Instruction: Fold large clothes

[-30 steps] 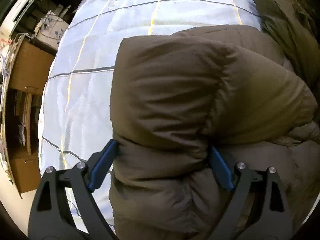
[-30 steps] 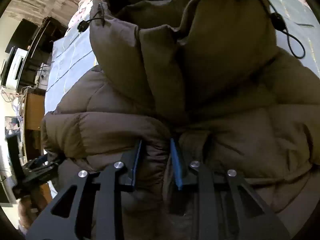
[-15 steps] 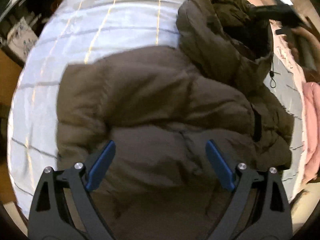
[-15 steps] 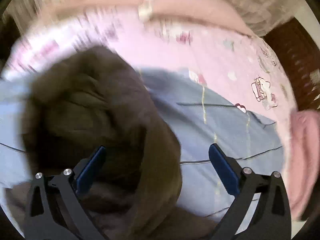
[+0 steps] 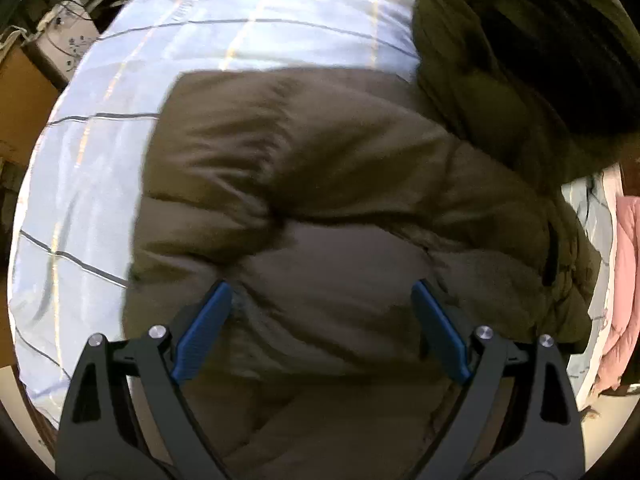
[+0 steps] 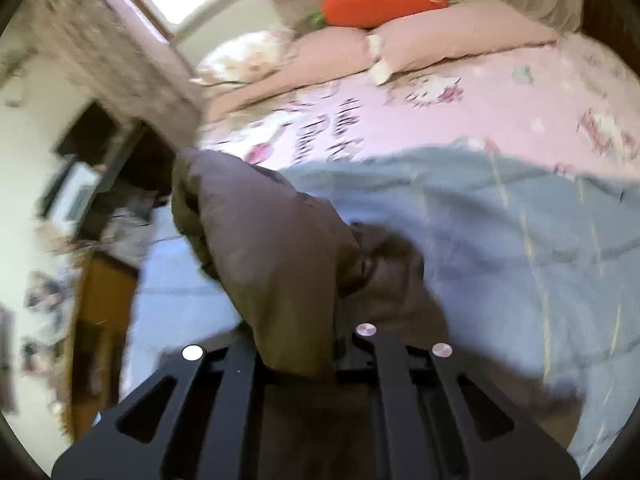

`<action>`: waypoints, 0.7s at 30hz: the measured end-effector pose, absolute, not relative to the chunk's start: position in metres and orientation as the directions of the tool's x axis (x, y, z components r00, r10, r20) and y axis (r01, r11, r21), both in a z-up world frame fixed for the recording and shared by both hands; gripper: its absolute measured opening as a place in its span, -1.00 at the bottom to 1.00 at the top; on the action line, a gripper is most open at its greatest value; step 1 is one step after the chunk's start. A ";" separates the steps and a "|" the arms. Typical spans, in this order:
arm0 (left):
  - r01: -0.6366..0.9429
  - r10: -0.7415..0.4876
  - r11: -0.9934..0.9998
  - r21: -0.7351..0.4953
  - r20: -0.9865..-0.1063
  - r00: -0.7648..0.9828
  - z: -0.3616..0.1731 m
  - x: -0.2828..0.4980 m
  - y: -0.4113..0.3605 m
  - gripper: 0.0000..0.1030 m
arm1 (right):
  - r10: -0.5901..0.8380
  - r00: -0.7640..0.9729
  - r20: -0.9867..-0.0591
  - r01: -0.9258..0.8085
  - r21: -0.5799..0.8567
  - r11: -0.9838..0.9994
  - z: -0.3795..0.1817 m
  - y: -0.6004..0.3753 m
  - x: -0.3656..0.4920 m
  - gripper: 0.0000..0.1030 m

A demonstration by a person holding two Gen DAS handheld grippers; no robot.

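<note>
An olive-brown puffer jacket (image 5: pixel 328 184) lies bunched on a light blue checked bedsheet (image 5: pixel 92 148). Its hood (image 5: pixel 516 60) sits at the upper right of the left wrist view. My left gripper (image 5: pixel 320 332) is open just above the jacket's near part, with nothing between its blue pads (image 5: pixel 200 332). My right gripper (image 6: pixel 296 356) is shut on a fold of the jacket (image 6: pixel 272 264), which rises between its black fingers and hides the pads.
A pink patterned bedcover (image 6: pixel 460 116) with pink pillows (image 6: pixel 440 36) and an orange carrot-shaped cushion (image 6: pixel 384 4) lies beyond the blue sheet (image 6: pixel 520 232). A pink garment (image 5: pixel 624 280) is at the right. Wooden furniture (image 5: pixel 24 92) stands left of the bed.
My left gripper let go of the jacket and stays open over it. My right gripper opened, swung toward the pillows, then closed on a jacket fold.
</note>
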State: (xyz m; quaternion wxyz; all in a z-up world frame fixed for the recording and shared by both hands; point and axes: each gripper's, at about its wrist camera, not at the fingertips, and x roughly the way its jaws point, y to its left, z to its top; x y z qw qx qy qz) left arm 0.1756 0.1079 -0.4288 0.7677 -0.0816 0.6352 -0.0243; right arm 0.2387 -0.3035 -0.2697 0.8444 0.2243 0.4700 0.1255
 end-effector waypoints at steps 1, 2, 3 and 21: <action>-0.074 -0.131 0.986 -0.149 -0.971 0.201 -0.424 0.177 0.113 0.80 | 0.466 0.503 -0.728 -0.002 0.538 0.843 -0.272 -0.306 0.209 -0.82; -0.078 -0.126 0.986 -0.145 -0.969 0.211 -0.418 0.179 0.117 0.80 | 0.478 0.487 -0.731 0.006 0.550 0.835 -0.275 -0.305 0.192 -0.82; -0.084 -0.120 0.986 -0.142 -0.966 0.228 -0.411 0.179 0.123 0.80 | 0.490 0.455 -0.744 0.030 0.563 0.826 -0.286 -0.308 0.164 -0.82; 0.148 -0.038 0.989 0.015 -0.936 0.350 -0.351 0.194 0.019 0.83 | 0.339 0.288 -0.896 0.094 0.379 0.921 -0.359 -0.293 0.045 -0.72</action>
